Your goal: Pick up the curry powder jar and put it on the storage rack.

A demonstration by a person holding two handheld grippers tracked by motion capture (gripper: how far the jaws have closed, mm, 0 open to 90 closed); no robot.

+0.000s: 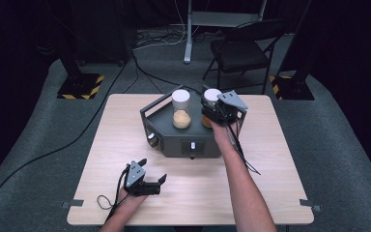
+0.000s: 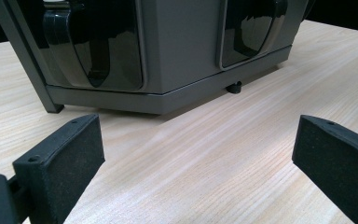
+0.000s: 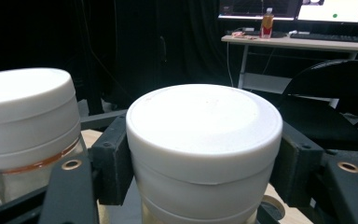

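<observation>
The right tongs (image 1: pixel 211 112) are clamped on a white-lidded jar (image 3: pixel 204 144), the black pads (image 3: pixel 114 161) being pressed against both sides of the lid. The jar is held at the right rear of a dark grey machine (image 1: pixel 183 137) that stands in the middle of the wooden counter (image 1: pixel 101 159). A second jar (image 1: pixel 181 108), also white-lidded and part filled with a yellowish powder, is seen upright on the machine just to the left of the gripped one. The left tongs (image 1: pixel 152 170) are held apart, with nothing between them, low over the counter near the front edge, well apart from the jars and pointed toward the machine's front panel.
</observation>
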